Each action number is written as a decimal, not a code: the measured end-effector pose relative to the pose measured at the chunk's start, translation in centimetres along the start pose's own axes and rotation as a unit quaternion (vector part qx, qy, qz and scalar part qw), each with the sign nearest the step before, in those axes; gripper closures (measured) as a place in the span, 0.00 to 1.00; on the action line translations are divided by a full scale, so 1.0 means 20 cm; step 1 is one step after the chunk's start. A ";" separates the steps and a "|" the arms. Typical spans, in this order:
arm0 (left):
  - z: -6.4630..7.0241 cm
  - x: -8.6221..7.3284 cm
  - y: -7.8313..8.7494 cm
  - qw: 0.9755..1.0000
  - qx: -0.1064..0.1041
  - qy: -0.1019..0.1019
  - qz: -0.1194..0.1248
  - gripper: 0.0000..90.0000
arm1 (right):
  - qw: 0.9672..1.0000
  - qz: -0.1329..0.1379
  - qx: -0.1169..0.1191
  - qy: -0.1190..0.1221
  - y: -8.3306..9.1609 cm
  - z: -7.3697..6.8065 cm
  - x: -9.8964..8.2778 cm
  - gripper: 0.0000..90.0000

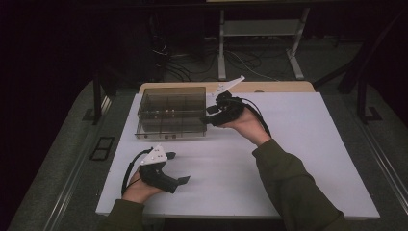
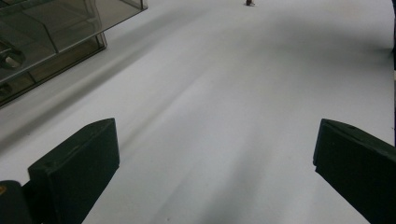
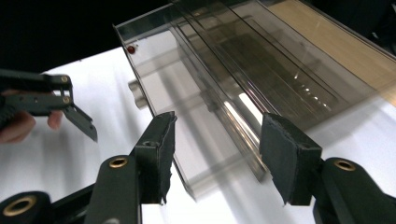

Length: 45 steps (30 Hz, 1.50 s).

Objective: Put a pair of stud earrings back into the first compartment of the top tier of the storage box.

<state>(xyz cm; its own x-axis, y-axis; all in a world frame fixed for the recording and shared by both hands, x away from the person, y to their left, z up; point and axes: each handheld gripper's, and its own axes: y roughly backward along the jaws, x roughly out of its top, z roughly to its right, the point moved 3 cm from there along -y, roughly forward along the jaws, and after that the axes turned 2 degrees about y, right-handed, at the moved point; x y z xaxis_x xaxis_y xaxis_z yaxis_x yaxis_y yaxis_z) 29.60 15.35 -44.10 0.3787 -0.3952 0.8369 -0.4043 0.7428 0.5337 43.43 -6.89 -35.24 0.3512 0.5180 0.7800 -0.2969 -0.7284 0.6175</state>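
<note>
A smoky clear plastic compartment box [image 1: 172, 111] stands at the back left of the white table top [image 1: 298, 159]. My right gripper [image 1: 208, 115] is held level at the box's right end, jaws pointing at it. In the right gripper view its jaws stand apart [image 3: 219, 154], with the box's near bottom edge [image 3: 243, 154] lying between them and no pad touching it. My left gripper [image 1: 179, 169] rests low near the front left of the table, wide open, with only bare white surface between its jaws [image 2: 215, 168]. The box [image 2: 51, 37] shows at the upper left there.
A strip of wooden table edge [image 1: 279, 87] runs behind the white top. Beyond it, on the dark floor, stand metal desk legs [image 1: 222, 53] with loose cables [image 1: 240, 62]. A small red dot [image 3: 131, 48] marks the box's far corner.
</note>
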 end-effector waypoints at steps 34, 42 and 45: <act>0.00 -0.01 -0.01 1.000 0.001 0.005 -0.005 0.00 | 0.998 -0.011 -0.058 -0.026 0.44 0.21 -0.63 0.53; 0.00 -0.01 -0.01 1.000 0.001 0.002 -0.003 0.00 | 0.993 -0.044 -0.095 -0.060 0.50 0.26 -0.82 0.65; 0.00 -0.01 -0.01 1.000 0.001 0.002 -0.002 0.00 | 0.991 -0.056 -0.102 -0.072 0.50 0.28 -0.87 0.69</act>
<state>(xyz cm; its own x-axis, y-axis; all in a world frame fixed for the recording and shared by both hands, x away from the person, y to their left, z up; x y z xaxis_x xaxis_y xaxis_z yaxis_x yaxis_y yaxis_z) 29.55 15.32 -44.30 0.3837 -0.3969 0.8338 -0.4037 0.7401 0.5379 39.25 -25.75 -43.23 0.5107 0.5106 0.6917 -0.4174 -0.5561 0.7187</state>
